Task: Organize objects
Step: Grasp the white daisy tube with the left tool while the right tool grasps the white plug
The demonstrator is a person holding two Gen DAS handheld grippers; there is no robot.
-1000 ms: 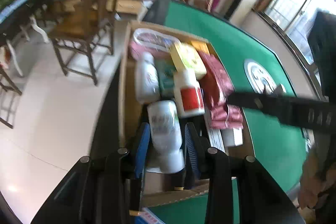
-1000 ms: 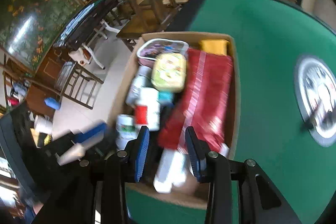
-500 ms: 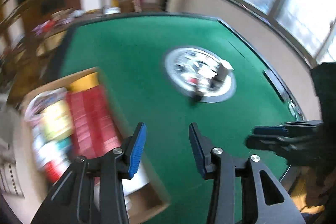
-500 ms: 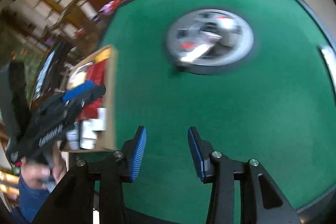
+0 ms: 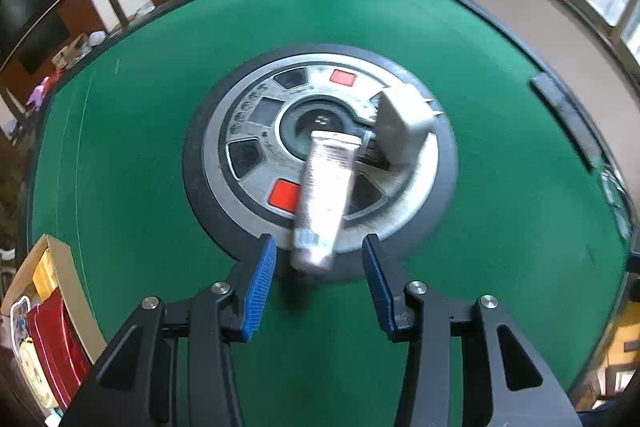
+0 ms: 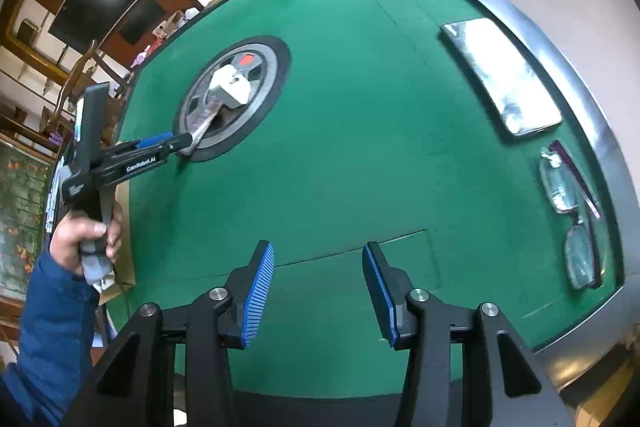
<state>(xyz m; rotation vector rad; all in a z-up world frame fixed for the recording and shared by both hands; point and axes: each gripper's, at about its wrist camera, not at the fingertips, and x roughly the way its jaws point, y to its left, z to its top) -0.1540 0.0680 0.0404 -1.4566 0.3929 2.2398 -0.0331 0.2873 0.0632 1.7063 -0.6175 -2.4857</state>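
While the green worktop [image 5: 460, 39] fills both views, a round grey dial [image 5: 248, 131] is seen set into its middle, ringed in black and marked with red and dark panels. A silvery tube [image 5: 324, 195] is laid across the dial, its crimped end toward the centre and its cap end overhanging the near rim. A white box [image 5: 400, 123] is propped on the far right part of the dial, touching or just beside the tube's far end; which cannot be told.

The left gripper [image 5: 320, 279] is held above the near edge of the dial, pointed steeply down. Its blue-padded fingers [image 5: 258, 287] are parted on either side of the tube's cap end, and no contact with the tube is seen. In the right wrist view the left gripper [image 6: 176, 143] is seen from the side, gripped by a hand [image 6: 86, 235] in a blue sleeve [image 6: 52, 327], its tips at the tube [image 6: 202, 119].

The right gripper [image 6: 318, 291] is held over bare green cloth near the near edge; its jaws are opening and nothing lies between its fingers [image 6: 260, 295].

A cardboard box [image 5: 64, 267] holding a red packet [image 5: 52, 343] and a yellow tin is seen at the near left of the worktop. At the far right rim a shiny rectangular plate [image 6: 502, 75] is set, and a pair of glasses [image 6: 568, 211] lies nearer along that rim.
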